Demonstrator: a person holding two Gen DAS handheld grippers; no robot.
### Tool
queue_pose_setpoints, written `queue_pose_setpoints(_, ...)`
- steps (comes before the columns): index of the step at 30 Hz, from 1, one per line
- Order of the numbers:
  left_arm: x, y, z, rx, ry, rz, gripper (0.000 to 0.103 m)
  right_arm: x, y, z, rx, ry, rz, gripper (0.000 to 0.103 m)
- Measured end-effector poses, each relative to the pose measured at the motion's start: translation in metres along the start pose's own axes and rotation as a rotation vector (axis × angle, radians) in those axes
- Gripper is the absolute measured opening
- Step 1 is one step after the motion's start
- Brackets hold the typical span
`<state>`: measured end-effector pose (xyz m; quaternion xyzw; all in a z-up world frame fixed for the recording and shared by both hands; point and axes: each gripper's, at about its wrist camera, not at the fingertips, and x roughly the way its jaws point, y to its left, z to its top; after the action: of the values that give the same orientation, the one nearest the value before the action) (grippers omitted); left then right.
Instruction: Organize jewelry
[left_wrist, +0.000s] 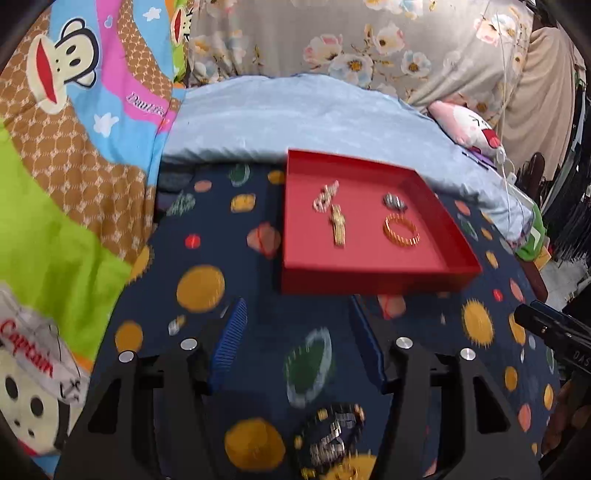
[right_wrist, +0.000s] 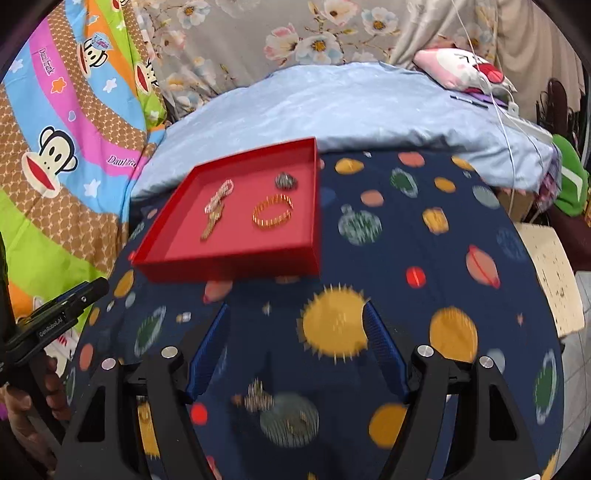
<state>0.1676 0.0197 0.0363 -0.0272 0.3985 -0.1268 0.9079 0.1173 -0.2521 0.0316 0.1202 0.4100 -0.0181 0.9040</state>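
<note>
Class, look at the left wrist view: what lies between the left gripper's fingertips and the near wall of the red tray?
In the left wrist view, only patterned navy cloth lies between the left gripper and the red tray; no jewelry sits on that stretch.

Blurred jewelry (left_wrist: 334, 439) on planet-print cloth (left_wrist: 229, 258)

Navy planet-print cloth (right_wrist: 424, 229) is spread over a bed, a light blue quilt (right_wrist: 332, 107) bunched behind it. A monkey-print blanket (left_wrist: 74, 147) in bright colours is seen at left. Grey floral fabric (right_wrist: 295, 33) is hung or draped along the back. A pink plush (right_wrist: 461, 70) and white cable (right_wrist: 506, 107) are seen far right. A speckled cream surface (right_wrist: 554, 273) and tiled floor (right_wrist: 580, 354) are glimpsed beside the bed. Lighting is even, indoor.
</note>
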Motion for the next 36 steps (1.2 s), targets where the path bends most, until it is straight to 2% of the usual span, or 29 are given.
queue_pose_setpoints(7, -0.013, -0.008, -0.055, -0.010, 0.085, -0.025, 0.056, -0.020, 0.004, -0.053, -0.020, 0.045, -0.014, 0.072)
queue_pose_setpoints(11, -0.021, -0.007, -0.077, 0.002, 0.115, -0.012, 0.056, -0.026, 0.008, -0.077, -0.026, 0.075, -0.008, 0.072)
queue_pose_setpoints(22, -0.038, -0.005, -0.110, 0.017, 0.160, -0.008, 0.056, -0.033, 0.027, -0.114, -0.053, 0.130, 0.032, 0.072)
queue_pose_setpoints(23, -0.040, -0.006, -0.113, 0.019, 0.164, -0.008, 0.056, -0.032, 0.030, -0.117, -0.061, 0.135, 0.033, 0.071)
queue_pose_setpoints(27, -0.044, -0.008, -0.119, 0.033, 0.165, 0.001, 0.056, -0.027, 0.039, -0.127, -0.091, 0.150, 0.036, 0.054)
queue_pose_setpoints(30, -0.046, -0.009, -0.121, 0.030, 0.167, -0.003, 0.056, -0.023, 0.042, -0.131, -0.093, 0.161, 0.040, 0.046)
queue_pose_setpoints(36, -0.049, -0.013, -0.124, 0.038, 0.166, -0.006, 0.056, -0.017, 0.046, -0.135, -0.110, 0.163, 0.023, 0.037)
